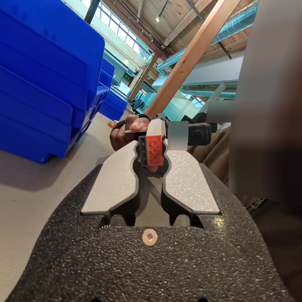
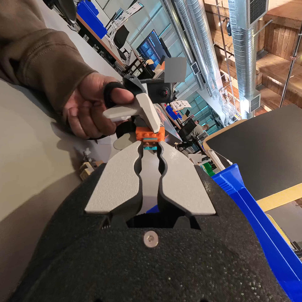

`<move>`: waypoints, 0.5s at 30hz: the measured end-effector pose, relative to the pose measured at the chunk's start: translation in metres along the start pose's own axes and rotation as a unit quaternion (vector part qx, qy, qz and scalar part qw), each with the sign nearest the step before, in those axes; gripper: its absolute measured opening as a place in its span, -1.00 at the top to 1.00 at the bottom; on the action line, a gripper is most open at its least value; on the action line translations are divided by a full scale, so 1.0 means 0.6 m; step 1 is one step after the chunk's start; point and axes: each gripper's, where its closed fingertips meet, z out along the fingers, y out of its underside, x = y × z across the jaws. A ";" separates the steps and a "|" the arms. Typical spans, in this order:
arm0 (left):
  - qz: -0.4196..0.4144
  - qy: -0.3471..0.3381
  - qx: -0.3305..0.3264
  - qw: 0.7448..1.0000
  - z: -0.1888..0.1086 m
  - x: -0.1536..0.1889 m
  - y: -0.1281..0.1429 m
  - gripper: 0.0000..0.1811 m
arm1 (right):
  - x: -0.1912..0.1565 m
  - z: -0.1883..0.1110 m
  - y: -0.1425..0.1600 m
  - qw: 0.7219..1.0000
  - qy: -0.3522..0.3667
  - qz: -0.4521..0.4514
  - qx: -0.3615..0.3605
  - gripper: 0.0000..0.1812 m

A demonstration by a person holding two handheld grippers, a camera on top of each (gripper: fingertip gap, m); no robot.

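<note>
1. Far left in the left wrist view, a stack of blue storage bins [image 1: 49, 85] stands on the pale table [image 1: 32, 204]. More blue bins are lined up behind it. Only their outer walls show, so I cannot tell what is in them.
2. Past the bins, a small peach-coloured plastic part [image 1: 113, 123] lies on the table, apart from both tools.
3. The left gripper [image 1: 151, 153] is clenched on an orange brick [image 1: 154, 152], which is lifted clear of the table. The brick's studs face this camera, and a dark grey studded piece [image 1: 142, 152] sits against its left side.
4. The right wrist view shows the person's left hand [image 2: 88, 114], in a brown sleeve [image 2: 40, 57], working that tool. One of the tool's pale fingers lies over the orange brick [image 2: 142, 133].
5. The right gripper [image 2: 150, 147] is closed on a small stack of teal and brown plates [image 2: 150, 145]. The stack is pressed against the face of the orange brick turned toward this camera, and the two pieces touch. I cannot tell whether they are fully seated.
6. In the left wrist view, the person's right hand [image 1: 121, 135] shows just behind the bricks.
7. Far right in the right wrist view, the rim of a blue bin [image 2: 241, 192] crosses the frame beside the gripper body. Its inside is out of sight. A dark tabletop [image 2: 261, 155] lies beyond it.
</note>
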 end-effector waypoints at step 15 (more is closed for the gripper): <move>0.031 -0.014 -0.012 0.999 -0.002 -0.001 0.000 0.72 | 0.004 -0.002 0.003 0.999 -0.018 0.038 0.001 0.83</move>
